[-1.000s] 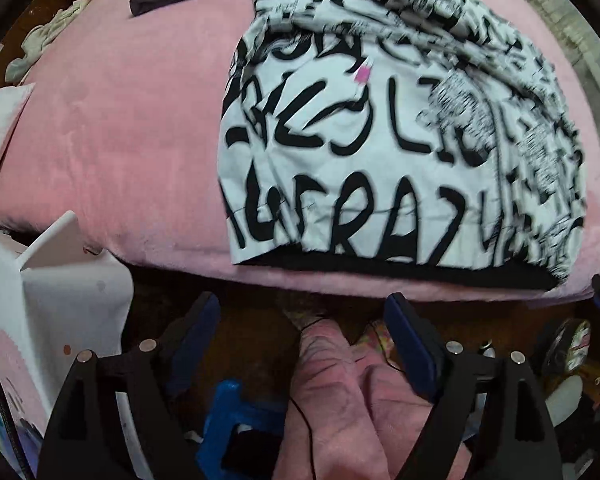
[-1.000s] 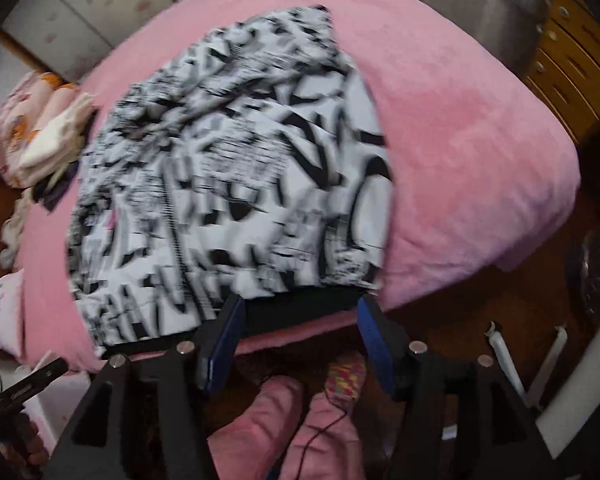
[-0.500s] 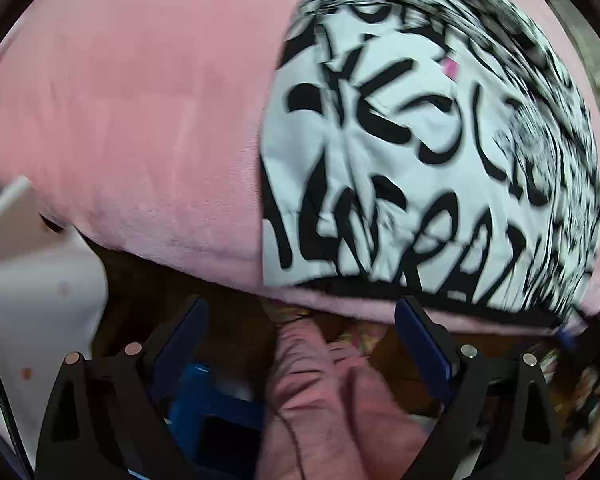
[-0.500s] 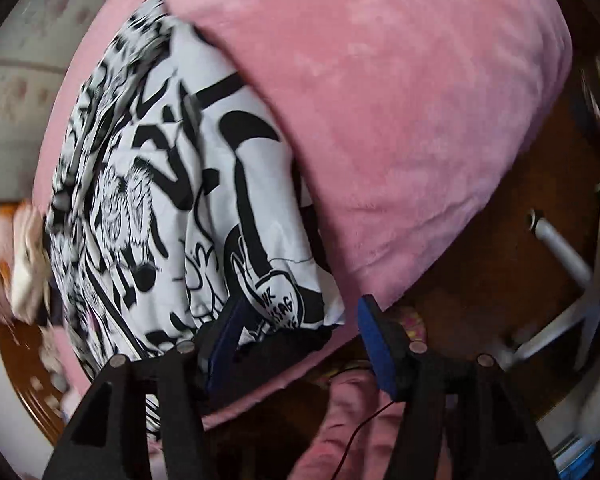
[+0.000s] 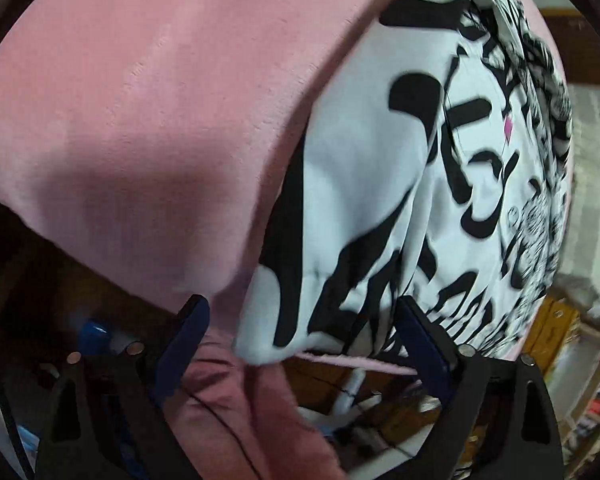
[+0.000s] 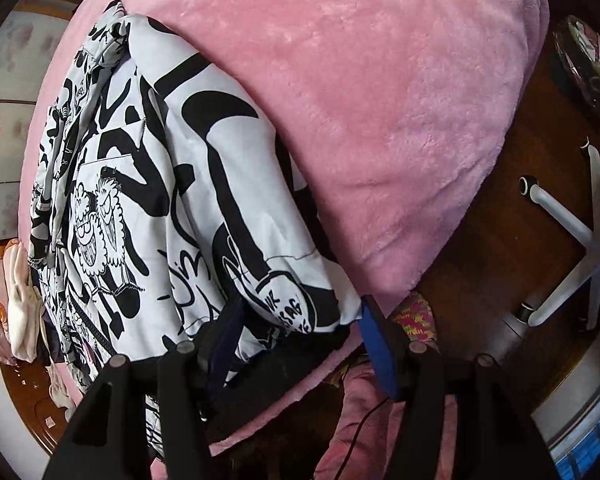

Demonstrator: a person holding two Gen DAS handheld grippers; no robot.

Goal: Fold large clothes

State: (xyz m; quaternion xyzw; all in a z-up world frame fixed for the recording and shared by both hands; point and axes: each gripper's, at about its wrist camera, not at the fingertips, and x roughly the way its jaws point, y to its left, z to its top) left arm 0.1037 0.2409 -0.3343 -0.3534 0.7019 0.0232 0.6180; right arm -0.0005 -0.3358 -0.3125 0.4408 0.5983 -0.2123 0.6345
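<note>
Pink bed [image 6: 380, 100], printed garment [image 6: 160, 208], chair base [image 6: 572, 248] beside

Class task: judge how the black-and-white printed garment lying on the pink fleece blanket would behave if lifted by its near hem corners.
The black-and-white printed garment would probably hang limp: it already creases and drapes over the pink fleece blanket edge. It looks thin, so likely light for its size. The plush blanket may drag on it slightly.

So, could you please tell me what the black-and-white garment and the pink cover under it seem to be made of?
The black-and-white garment looks like a smooth, matte woven or knit fabric: it creases softly, and its print stays crisp. The pink cover looks like plush fleece: a fuzzy, clumped nap with a faint sheen. The exact fibres cannot be told.
</note>
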